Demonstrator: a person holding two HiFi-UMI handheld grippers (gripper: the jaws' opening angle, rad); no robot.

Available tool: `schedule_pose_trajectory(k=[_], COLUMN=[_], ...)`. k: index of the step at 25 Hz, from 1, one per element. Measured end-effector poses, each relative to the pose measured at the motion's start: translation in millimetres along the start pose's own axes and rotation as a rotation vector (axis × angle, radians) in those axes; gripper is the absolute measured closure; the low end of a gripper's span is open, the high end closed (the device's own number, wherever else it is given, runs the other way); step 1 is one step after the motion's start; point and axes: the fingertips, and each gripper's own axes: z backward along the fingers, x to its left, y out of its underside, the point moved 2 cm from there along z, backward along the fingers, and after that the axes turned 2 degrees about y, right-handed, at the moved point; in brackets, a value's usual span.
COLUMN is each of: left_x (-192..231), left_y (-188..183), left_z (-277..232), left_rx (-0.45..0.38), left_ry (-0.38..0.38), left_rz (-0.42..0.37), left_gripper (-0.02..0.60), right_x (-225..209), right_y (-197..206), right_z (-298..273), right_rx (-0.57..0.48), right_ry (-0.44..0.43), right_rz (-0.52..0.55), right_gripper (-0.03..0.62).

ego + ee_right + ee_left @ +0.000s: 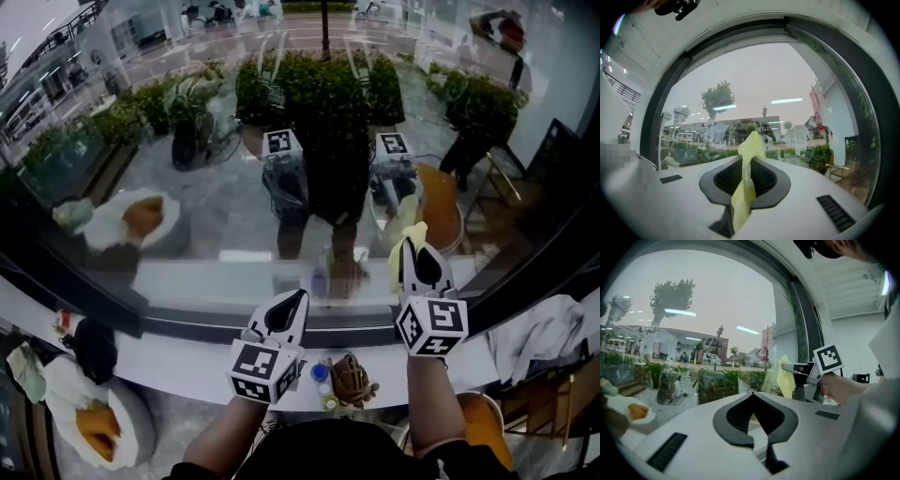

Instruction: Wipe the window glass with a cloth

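The right gripper is pinched tight on a yellow cloth. The cloth sticks up past its tips, close to the glass in front. To its left, the left gripper is closed with nothing in it.

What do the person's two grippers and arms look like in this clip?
Both the left gripper and right gripper have pale grey bodies and black ribbed jaws outlining a spade-shaped opening. Each carries a cube with black-and-white square markers. No cables show. The forearms are bare; dark clothing shows at the head view's bottom edge.
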Motion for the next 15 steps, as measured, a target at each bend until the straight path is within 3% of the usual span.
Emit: schedule_pose_trajectory(k=[15], left_x=[95.0], left_y=[16.3], left_z=[82.5], left_rx=[-0.01], left_ry=[-0.124], left_rz=[0.052], left_gripper=[0.574], right_x=[159.8], right_y=[-3.8], right_z=[-33.7], right_rx=[-0.015], right_ry=[-0.155], right_rz=[0.03], right_gripper=[0.537])
